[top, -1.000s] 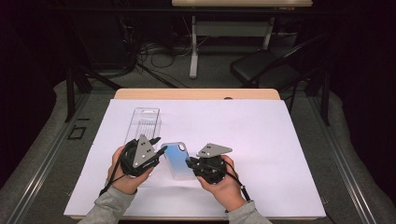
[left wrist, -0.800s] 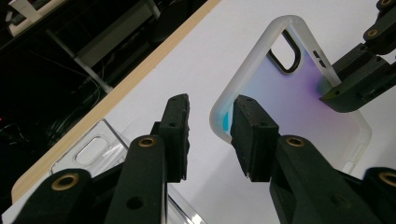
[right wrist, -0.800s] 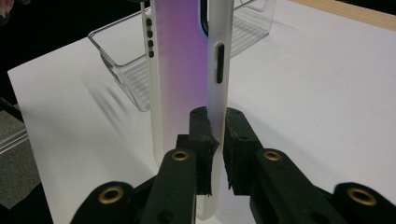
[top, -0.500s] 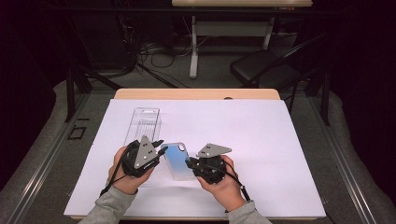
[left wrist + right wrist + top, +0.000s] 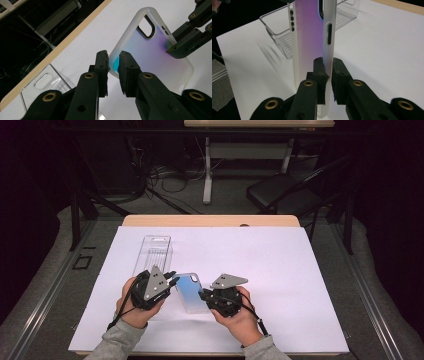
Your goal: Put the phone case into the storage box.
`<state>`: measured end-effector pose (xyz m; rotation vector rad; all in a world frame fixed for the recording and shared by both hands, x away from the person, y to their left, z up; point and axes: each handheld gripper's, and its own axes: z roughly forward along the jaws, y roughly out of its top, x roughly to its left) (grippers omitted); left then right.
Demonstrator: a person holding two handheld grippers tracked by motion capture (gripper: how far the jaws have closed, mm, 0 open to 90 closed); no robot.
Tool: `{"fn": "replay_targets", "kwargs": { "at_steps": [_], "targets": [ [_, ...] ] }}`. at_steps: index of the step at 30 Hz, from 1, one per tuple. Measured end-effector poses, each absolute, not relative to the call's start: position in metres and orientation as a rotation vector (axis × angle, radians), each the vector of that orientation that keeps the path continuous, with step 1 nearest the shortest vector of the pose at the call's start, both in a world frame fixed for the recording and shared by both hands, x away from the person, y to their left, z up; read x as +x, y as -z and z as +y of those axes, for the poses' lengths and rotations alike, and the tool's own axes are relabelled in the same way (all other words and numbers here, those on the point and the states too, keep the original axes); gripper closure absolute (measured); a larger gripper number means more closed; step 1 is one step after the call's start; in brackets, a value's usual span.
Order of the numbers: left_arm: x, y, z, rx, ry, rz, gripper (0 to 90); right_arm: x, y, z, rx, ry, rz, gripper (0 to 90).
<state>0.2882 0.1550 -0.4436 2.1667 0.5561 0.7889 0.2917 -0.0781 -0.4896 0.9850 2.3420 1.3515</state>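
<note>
The left hand-held gripper [image 5: 171, 281] was pinching the frosted rim of a phone case [image 5: 192, 292], its two black jaws pressed onto one long edge of the case, as the left gripper view [image 5: 113, 65] showed. The case there [image 5: 155, 47] stretched away from those jaws, with its dark-edged camera cut-out at the far end and a blue-to-violet tint across its back.

The right hand-held gripper [image 5: 204, 295] was clamped onto the opposite long edge. In the right gripper view [image 5: 327, 65] its jaws met on the white side wall of the case [image 5: 308, 37], just below a slot-shaped button opening, and the case rose on edge straight ahead of the jaws. That same gripper appeared in the left gripper view [image 5: 172, 48] at the far side of the case, touching its rim.

So the case was held between the two grippers, one on each side. In the high view it looked nearly flat above the white sheet [image 5: 300, 285] that covered the counter [image 5: 210, 220]; whether any part of it touched the sheet could not be told.

Beyond the left hand-held gripper, near it but apart, lay a clear plastic package [image 5: 152, 254] on the sheet. It showed behind the case in the right gripper view [image 5: 279, 32] and to the lower left of the jaws in the left gripper view [image 5: 45, 83].

A hand held each gripper from the near edge of the counter, the left hand [image 5: 131, 312] and the right hand [image 5: 241, 320], both in grey sleeves.
</note>
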Motion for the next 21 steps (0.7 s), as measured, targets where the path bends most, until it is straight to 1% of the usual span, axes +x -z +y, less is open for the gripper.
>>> {"fn": "replay_targets", "kwargs": {
  "at_steps": [21],
  "targets": [
    [0.2866, 0.4424, 0.155, 2.174, -0.8, 0.549, 79.6, 0.2918, 0.49, -0.0778, 0.986, -1.365, 2.341, 82.6]
  ]
}}
